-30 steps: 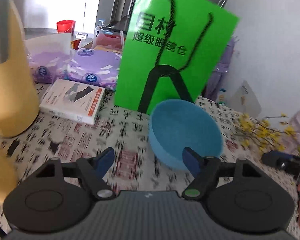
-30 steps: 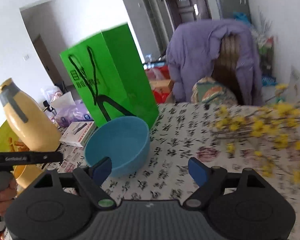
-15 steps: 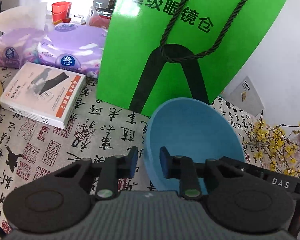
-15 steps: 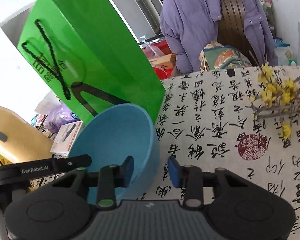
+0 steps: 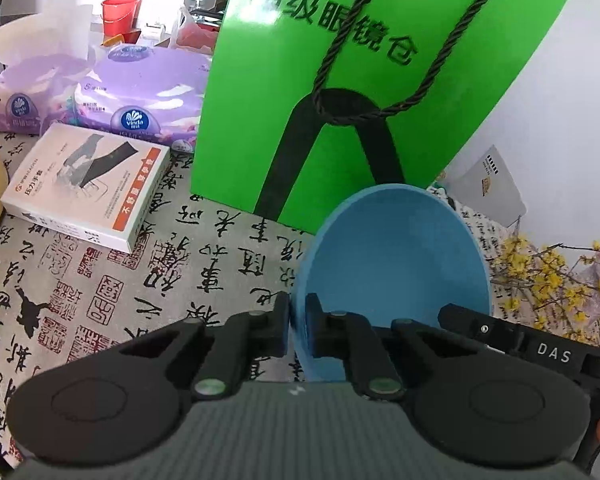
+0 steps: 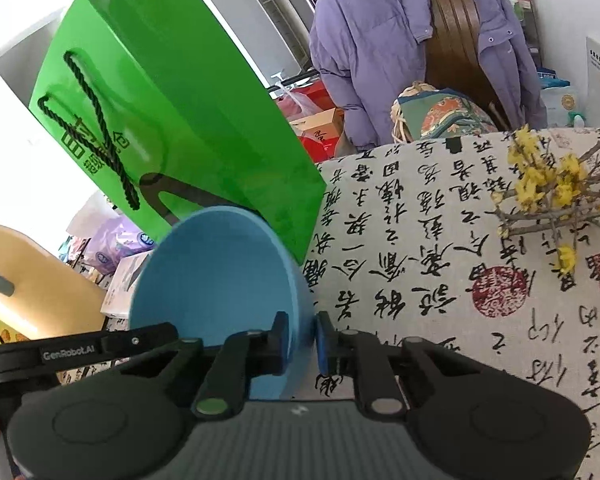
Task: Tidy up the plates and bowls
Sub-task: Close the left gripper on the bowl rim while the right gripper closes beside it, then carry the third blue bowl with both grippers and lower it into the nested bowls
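Left wrist view: a green bag (image 5: 340,92) fills the upper centre, with a blue bowl (image 5: 396,276) below it, over the tablecloth (image 5: 100,280). The bowl's rim is clamped by the left gripper (image 5: 297,328) and the right gripper (image 6: 300,334), each on its own side. The pick-up step appears under way; a level, two-handed carry is likely called for next.

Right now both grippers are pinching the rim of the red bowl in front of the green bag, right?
Not quite: the bowl is blue, not red. The rest holds. The left wrist view shows the left gripper shut on its rim, and the right wrist view shows the right gripper shut on the opposite rim, in front of the green bag.
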### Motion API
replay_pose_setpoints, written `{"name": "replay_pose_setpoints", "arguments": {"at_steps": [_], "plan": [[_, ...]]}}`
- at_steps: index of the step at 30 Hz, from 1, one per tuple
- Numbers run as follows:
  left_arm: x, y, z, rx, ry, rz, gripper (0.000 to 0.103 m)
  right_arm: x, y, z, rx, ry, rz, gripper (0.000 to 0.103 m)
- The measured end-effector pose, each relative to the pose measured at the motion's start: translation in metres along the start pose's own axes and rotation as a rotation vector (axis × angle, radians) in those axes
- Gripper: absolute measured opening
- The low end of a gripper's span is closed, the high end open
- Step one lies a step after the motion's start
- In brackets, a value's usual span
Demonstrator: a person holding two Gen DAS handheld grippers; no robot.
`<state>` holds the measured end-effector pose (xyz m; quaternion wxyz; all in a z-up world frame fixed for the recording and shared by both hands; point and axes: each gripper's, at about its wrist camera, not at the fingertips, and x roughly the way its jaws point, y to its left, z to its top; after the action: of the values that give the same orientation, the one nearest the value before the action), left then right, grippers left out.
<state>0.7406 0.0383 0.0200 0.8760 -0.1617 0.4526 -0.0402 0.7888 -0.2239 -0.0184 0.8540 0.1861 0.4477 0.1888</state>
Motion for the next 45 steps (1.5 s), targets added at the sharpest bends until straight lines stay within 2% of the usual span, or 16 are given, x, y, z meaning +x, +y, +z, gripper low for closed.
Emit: {"name": "replay_pose_setpoints", "arguments": {"at_steps": [9, 18, 26, 34, 39, 45], "plan": [[-0.048, -0.034, -0.004, 0.033, -0.032, -0.019, 0.008, -0.056, 0.009, 0.003, -0.02, -0.049, -0.01, 0.01], [-0.13, -0.072, -0.042, 0.065, -0.059, -0.043, 0.008, -0.147, 0.029, -0.021, -0.055, -0.074, -0.022, 0.01], [-0.201, -0.094, -0.1, 0.067, -0.077, -0.06, 0.009, -0.231, 0.04, -0.07, -0.064, -0.095, 0.001, 0.011], [-0.252, -0.103, -0.17, 0.056, -0.073, -0.084, 0.009, -0.298, 0.046, -0.133, -0.082, -0.109, 0.004, 0.012], [-0.269, -0.104, -0.214, 0.054, -0.052, -0.092, 0.009, -0.323, 0.043, -0.173, -0.086, -0.087, 0.001, 0.012], [-0.283, -0.097, -0.249, 0.02, -0.026, -0.125, 0.01, -0.339, 0.036, -0.215, -0.08, -0.048, -0.003, 0.012]]}}
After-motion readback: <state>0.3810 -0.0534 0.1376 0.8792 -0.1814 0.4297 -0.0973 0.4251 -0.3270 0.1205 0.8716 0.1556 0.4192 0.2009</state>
